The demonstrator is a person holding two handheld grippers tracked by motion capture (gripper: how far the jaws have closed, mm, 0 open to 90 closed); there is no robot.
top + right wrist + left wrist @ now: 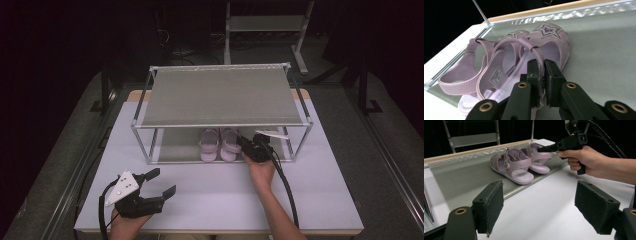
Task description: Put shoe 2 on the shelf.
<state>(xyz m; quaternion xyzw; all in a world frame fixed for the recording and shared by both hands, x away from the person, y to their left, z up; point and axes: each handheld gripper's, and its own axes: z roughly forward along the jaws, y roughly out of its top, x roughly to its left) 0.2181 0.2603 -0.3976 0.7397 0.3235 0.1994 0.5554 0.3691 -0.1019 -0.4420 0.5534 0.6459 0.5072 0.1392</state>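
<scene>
Your right tongs (541,82) are pressed together on the side strap of the right-hand sandal (544,50), the pads nipping the thin lilac band with almost no gap between them. Your left tongs (159,184) stand spread and hold nothing, resting low over the near-left part of the table (220,192), well apart from the shoes.

Both sandals sit side by side on the lower shelf (175,145) of the metal rack (220,95), near its front edge and under the upper shelf. The left-hand sandal (209,145) touches or nearly touches its partner; from the right gripper view you cannot tell whether a gap remains between them.

The relation your next move turns on: the held sandal's long axis runs front to back, toe toward the back of the rack, heel toward you. Your right tongs come in from the heel side and from the right, so the way out probably lies straight back along that axis, toward your own edge of the table. Keep the lift low, since the upper shelf hangs close overhead and the front rail lies just under the heel.

Your right hand (260,170) is by far the nearer one. The left would have to cross most of the table to help.
</scene>
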